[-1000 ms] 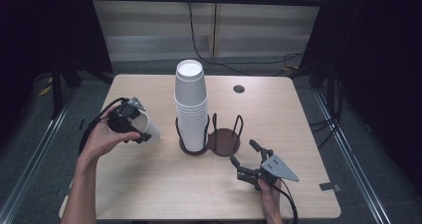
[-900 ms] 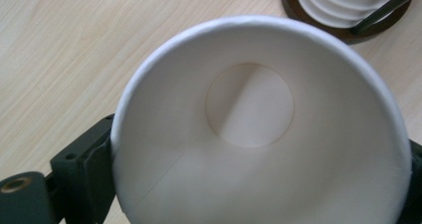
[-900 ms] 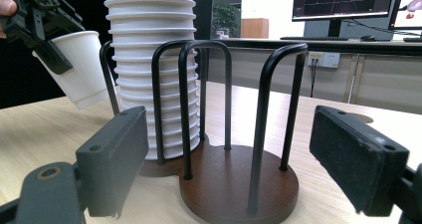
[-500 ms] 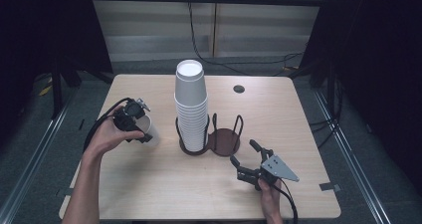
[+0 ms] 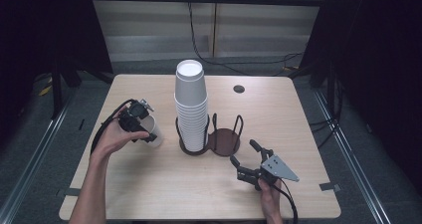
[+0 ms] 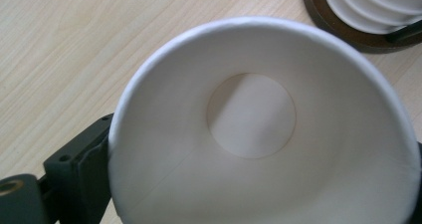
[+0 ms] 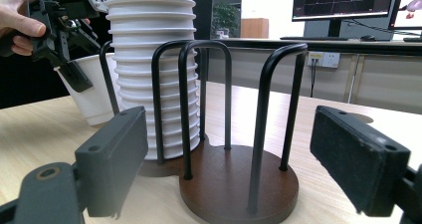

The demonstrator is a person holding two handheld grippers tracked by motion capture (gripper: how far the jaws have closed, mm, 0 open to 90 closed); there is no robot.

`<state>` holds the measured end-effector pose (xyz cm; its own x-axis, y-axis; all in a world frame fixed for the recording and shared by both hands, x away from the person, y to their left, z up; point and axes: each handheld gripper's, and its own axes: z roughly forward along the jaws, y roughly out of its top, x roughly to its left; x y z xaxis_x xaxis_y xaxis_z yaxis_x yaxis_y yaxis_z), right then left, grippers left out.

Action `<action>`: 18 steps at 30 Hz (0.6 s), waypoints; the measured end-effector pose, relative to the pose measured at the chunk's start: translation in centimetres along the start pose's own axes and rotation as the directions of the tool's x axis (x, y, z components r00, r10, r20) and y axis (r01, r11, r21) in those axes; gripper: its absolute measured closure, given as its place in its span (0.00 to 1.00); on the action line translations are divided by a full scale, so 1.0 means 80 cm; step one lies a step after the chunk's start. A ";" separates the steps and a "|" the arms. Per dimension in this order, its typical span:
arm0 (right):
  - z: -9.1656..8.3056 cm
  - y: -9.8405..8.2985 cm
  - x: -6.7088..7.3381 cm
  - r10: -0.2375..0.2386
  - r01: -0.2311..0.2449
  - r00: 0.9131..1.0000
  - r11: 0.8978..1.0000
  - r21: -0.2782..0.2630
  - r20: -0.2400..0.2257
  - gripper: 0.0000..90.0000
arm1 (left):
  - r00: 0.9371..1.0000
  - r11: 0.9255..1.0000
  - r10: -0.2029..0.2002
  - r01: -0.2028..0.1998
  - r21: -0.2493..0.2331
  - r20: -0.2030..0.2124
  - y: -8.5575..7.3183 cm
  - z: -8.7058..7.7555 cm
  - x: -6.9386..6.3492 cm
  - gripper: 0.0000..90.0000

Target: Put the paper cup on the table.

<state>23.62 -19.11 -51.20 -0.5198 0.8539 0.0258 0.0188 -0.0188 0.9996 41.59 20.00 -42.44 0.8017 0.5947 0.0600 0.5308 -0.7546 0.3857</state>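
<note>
Left gripper (image 5: pixel 144 127) straddles the upright paper cup (image 5: pixel 152 131).

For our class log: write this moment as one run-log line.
left hand-held gripper: opening around paper cup | right hand-held gripper: open, idle | holder: one bay empty

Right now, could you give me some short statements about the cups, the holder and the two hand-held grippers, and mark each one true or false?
1. The single paper cup rests on the table, to the left of the cup stack. True.
2. The cup stack stands in the right ring of the wooden holder. False: it stands in the left ring; the right ring is empty.
3. The right hand-held gripper holds a cup. False: its jaws are open with nothing between them, and it faces the holder.
4. The left hand-held gripper is at the single paper cup, and its jaws have just been opening. True.
5. The single paper cup contains liquid. False: its inside looks empty and dry.
</note>
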 end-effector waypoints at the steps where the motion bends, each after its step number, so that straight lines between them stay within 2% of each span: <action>1: 0.000 0.000 0.000 0.000 0.000 1.000 1.000 0.000 0.000 0.16 | 1.000 1.000 -0.005 0.005 -0.004 -0.002 0.000 0.001 -0.001 0.05; 5: 0.000 0.000 0.000 0.000 0.000 1.000 1.000 0.000 0.000 0.16 | 1.000 1.000 -0.009 0.009 -0.020 0.001 -0.001 0.005 -0.002 0.05; 9: 0.000 0.000 0.000 0.000 0.000 1.000 1.000 0.000 0.000 0.16 | 0.999 0.997 -0.047 0.048 -0.058 0.019 -0.005 0.016 -0.004 0.06; 13: 0.000 0.000 0.000 0.000 0.000 1.000 1.000 0.000 -0.001 0.16 | 0.999 0.998 -0.035 0.035 -0.055 0.007 -0.007 0.025 -0.006 0.10; 14: 0.000 0.000 0.000 0.000 0.000 1.000 1.000 0.000 -0.001 0.16 | 0.999 0.998 -0.042 0.042 -0.055 0.013 -0.008 0.026 -0.007 0.09; 16: 0.000 0.000 0.000 0.000 0.000 1.000 1.000 0.000 -0.001 0.16 | 0.999 0.997 -0.042 0.041 -0.072 -0.002 -0.008 0.027 -0.009 0.09; 17: 0.000 0.000 0.000 0.000 0.000 1.000 1.000 0.000 -0.001 0.16 | 1.000 0.997 -0.024 0.024 -0.076 -0.003 -0.008 0.027 -0.011 0.09; 18: 0.000 0.000 0.000 0.000 0.000 1.000 1.000 0.000 -0.001 0.16 | 1.000 0.997 -0.024 0.024 -0.076 -0.003 -0.008 0.027 -0.011 0.08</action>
<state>23.62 -19.11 -51.20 -0.5210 0.8532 0.0257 0.0190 -0.0185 0.9996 41.15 19.41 -44.72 0.7880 0.6133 0.0532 0.5272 -0.7170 0.4561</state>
